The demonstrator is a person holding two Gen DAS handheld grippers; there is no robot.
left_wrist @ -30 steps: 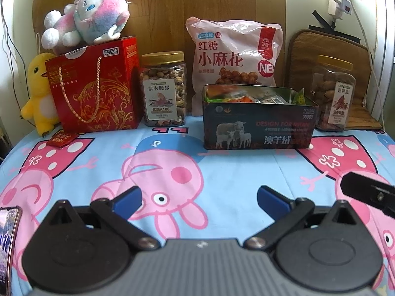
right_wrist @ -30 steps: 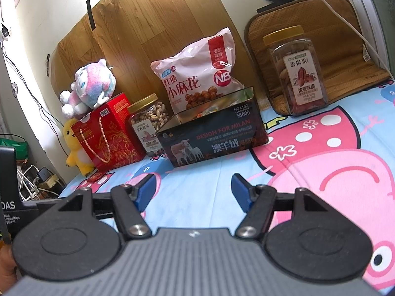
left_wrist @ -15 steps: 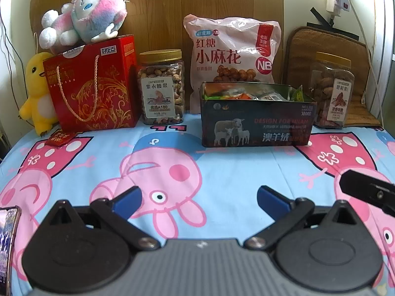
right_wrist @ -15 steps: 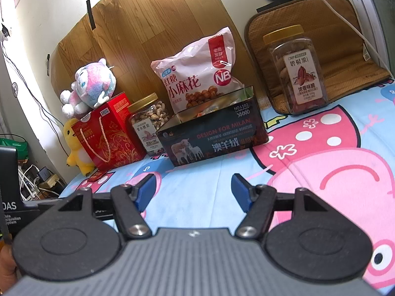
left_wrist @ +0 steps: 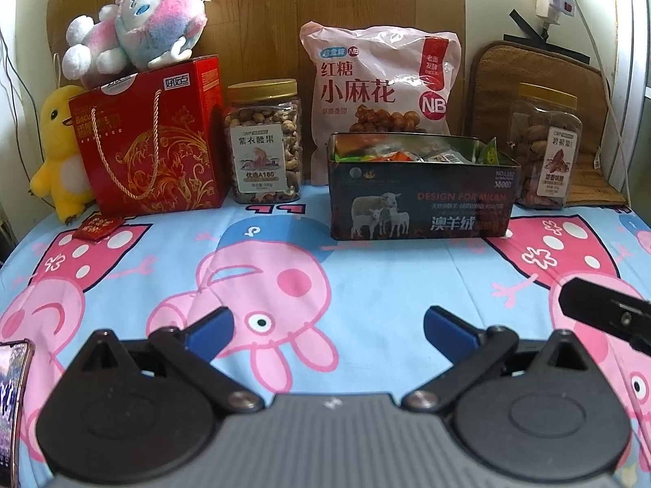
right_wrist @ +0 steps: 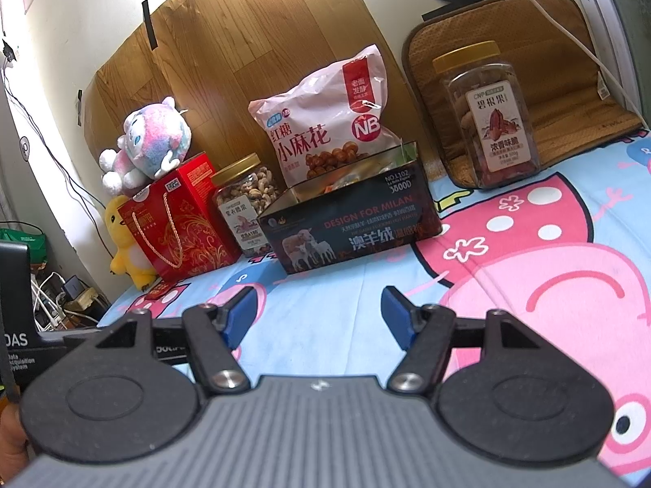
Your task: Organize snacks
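Snack tin (left_wrist: 421, 207) sits upper centre-right of left wrist view, long axis across frame, well ahead of left gripper (left_wrist: 327, 325), spread, empty. Right gripper (right_wrist: 317, 309) likewise spread; neither clearly nearer.

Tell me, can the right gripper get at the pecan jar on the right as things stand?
Probably yes. The right gripper is open and empty, only bare sheet lies ahead, and the pecan jar stands apart from the dark tin.
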